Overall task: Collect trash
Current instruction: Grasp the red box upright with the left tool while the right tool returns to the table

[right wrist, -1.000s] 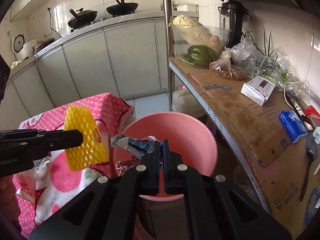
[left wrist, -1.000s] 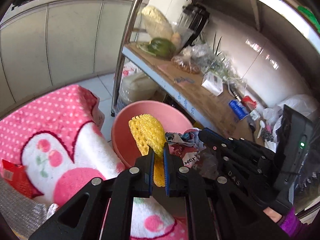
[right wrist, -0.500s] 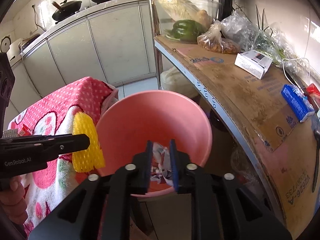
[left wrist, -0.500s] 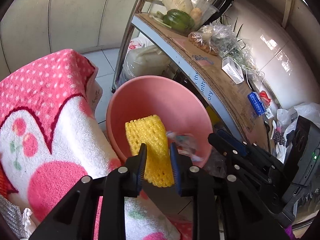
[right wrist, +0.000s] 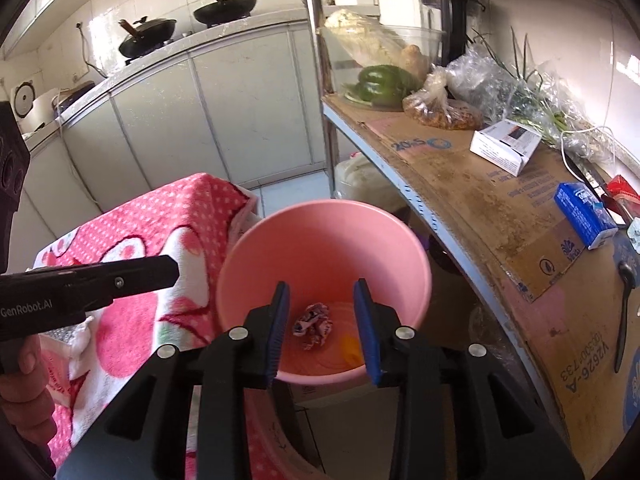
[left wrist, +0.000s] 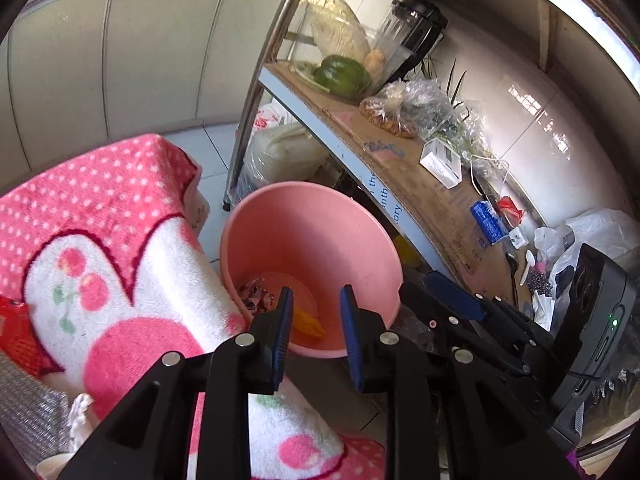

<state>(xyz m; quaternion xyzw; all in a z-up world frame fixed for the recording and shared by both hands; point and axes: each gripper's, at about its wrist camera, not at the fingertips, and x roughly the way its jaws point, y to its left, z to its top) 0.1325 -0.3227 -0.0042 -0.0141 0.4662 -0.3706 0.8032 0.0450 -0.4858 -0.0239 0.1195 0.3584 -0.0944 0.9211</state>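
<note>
**Both pieces of trash dropped into the basin**

The left gripper (left wrist: 314, 322) has released the yellow foam net (left wrist: 308, 324), the right gripper (right wrist: 322, 322) the crumpled wrapper (right wrist: 314, 325). Both jaws now gape, and both items lie in the pink basin (right wrist: 320, 232).

The basin (right wrist: 280, 248) is smooth matt pink plastic; the towel (left wrist: 100, 240) is fluffy cloth; worn cardboard (right wrist: 500, 216) (stained, rough) lines the shelf's metal-edged (right wrist: 420, 204) top.
</note>
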